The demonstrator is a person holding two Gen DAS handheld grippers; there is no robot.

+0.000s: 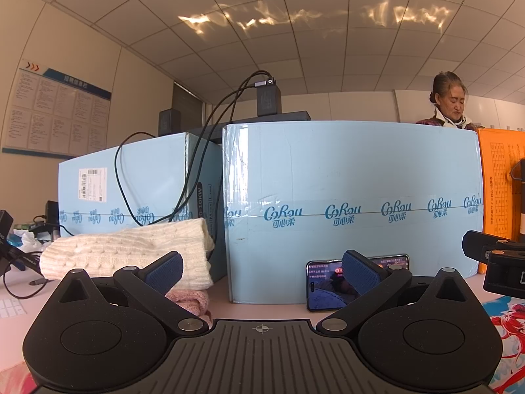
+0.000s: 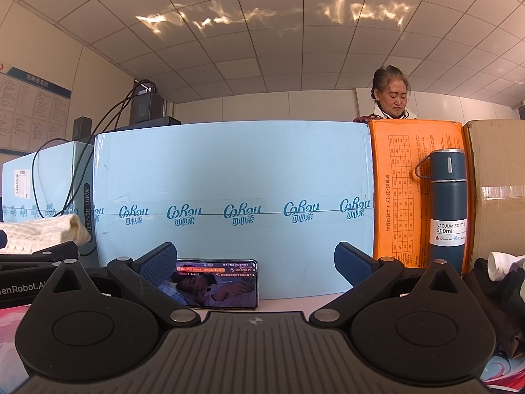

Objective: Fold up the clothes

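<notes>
The left gripper (image 1: 262, 272) gapes wide, holding nothing; the right gripper (image 2: 256, 264) likewise stands spread and empty; a folded cream knit sweater (image 1: 131, 249) lies at far left upon a pink garment (image 1: 193, 298), against the pale blue boxes (image 1: 354, 210); a phone (image 2: 218, 284) leans there, centre; a blue vacuum bottle (image 2: 448, 207) stands far right.

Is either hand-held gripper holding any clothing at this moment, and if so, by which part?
Nothing is held. The left hand-held gripper and right hand-held gripper both stand open and empty. The folded white knit sweater lies untouched on the table.
</notes>
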